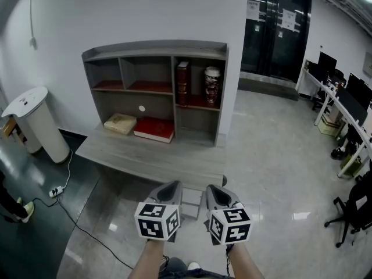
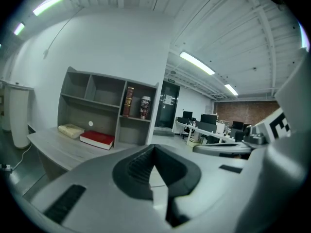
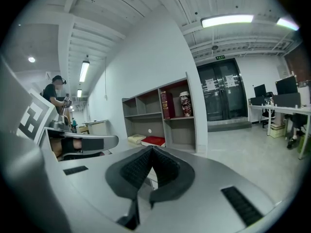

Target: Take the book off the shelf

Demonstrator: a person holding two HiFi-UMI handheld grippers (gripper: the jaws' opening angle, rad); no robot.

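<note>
The glossy grey floor (image 1: 273, 156) fills most of my head view, with a row of office workstations (image 1: 349, 106) along its right edge. Against the white wall (image 1: 145, 10) stands the long grey desk (image 1: 151, 156), and on it sits the grey shelf unit (image 1: 157, 48), divided into open compartments. To the left of the desk is a tall white cylindrical bin (image 1: 38, 121).

My two tools are low in the head view, side by side and well short of the desk. Both point towards the shelf unit. The left tool (image 2: 154, 149) has its jaws pressed together with nothing between them. The right tool (image 3: 152, 150) is the same, jaws meeting at the tips and nothing held.

The dark red book (image 1: 182, 83) stands upright at the left side of the upper right compartment. It is well apart from both tools. A patterned jar (image 1: 212, 85) stands just beside it on the same shelf board. Below and to the left, in the wide lower bay, a flat red book (image 1: 154, 128) lies on the desk. A cream-coloured book (image 1: 120, 123) lies just beside it on its left.
</note>
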